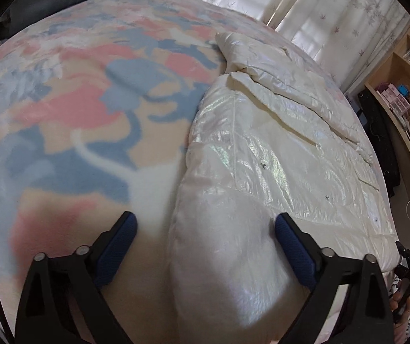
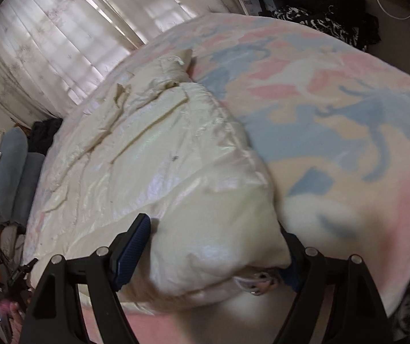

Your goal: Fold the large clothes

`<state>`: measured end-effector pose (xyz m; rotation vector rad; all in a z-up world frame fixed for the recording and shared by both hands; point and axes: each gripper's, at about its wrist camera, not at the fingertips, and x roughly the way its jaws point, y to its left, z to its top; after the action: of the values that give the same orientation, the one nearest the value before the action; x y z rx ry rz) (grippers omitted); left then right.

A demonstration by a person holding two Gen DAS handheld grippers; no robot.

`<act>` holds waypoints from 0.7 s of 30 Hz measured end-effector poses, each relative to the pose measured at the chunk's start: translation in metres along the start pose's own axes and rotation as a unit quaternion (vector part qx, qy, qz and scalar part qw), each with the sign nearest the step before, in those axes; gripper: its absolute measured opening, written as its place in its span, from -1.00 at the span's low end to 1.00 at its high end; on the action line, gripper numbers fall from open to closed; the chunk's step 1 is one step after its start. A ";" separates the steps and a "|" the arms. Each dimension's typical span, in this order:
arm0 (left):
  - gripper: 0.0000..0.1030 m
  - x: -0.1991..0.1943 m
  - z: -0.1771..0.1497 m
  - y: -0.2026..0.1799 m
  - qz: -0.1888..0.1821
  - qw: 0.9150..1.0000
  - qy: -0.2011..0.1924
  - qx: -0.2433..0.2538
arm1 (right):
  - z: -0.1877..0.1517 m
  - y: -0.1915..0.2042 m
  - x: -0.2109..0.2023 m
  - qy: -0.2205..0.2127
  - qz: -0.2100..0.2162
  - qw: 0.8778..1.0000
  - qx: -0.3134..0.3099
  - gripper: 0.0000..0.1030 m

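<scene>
The left claw [image 1: 205, 246] hangs spread wide over the near end of a cream quilted jacket [image 1: 276, 154], its blue pads [image 1: 119, 252] straddling the puffy edge without pinching it. The right claw [image 2: 216, 252], also agape, brackets another corner of the jacket [image 2: 159, 154], one pad partly hidden by fabric. The garment lies on a pastel floral blanket [image 1: 76, 114] covering the bed; curtains [image 1: 333, 14] hang beyond. No lettering is legible.
</scene>
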<state>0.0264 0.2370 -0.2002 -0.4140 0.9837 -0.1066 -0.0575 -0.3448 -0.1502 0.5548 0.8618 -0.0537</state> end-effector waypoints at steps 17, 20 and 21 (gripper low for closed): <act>-0.77 -0.016 -0.006 -0.026 -0.053 0.992 -0.060 -0.100 | 0.000 0.029 -0.023 -0.078 0.047 0.995 0.030 -0.54; -0.79 -0.038 -0.002 -0.036 -0.055 0.991 -0.072 -0.103 | 0.004 0.045 -0.054 -0.116 0.054 0.992 0.019 -0.55; -0.80 -0.048 0.000 -0.037 -0.058 0.990 -0.078 -0.105 | 0.004 0.049 -0.064 -0.127 0.055 0.990 0.014 -0.56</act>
<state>0.0032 0.2158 -0.1483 -0.6635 0.8193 -0.0750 -0.0833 -0.3157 -0.0798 0.6060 0.5825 -0.0349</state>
